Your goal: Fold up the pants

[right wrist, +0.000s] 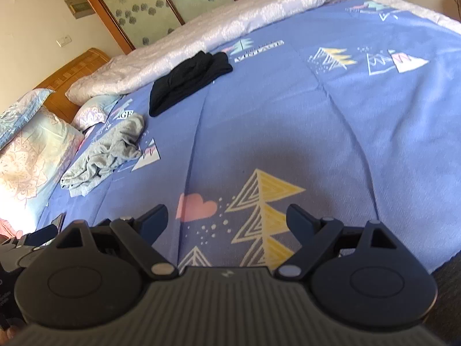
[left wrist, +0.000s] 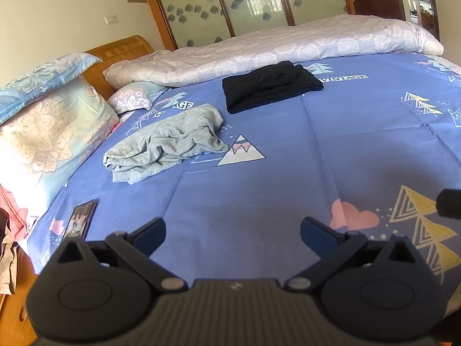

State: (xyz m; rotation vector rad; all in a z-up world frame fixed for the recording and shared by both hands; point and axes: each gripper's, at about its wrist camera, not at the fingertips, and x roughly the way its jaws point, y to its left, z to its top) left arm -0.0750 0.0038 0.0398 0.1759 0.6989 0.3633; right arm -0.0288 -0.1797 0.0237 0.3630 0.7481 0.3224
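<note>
Grey pants (left wrist: 167, 144) lie crumpled on the blue patterned bedsheet (left wrist: 273, 173), toward the pillows; the right wrist view shows them at the left (right wrist: 106, 152). Black pants (left wrist: 270, 85) lie folded farther back near the quilt, also seen as black pants (right wrist: 190, 82). My left gripper (left wrist: 233, 233) hovers open over bare sheet near the bed's front edge, well short of both garments. My right gripper (right wrist: 227, 222) is open too, above a yellow tree print, with nothing between its fingers.
A pale rolled quilt (left wrist: 273, 49) runs along the bed's far side. Pillows (left wrist: 49, 132) are stacked at the left by the wooden headboard (left wrist: 121, 50). A phone (left wrist: 80, 220) lies on the sheet near the left front edge. Glass doors (left wrist: 253, 3) stand behind.
</note>
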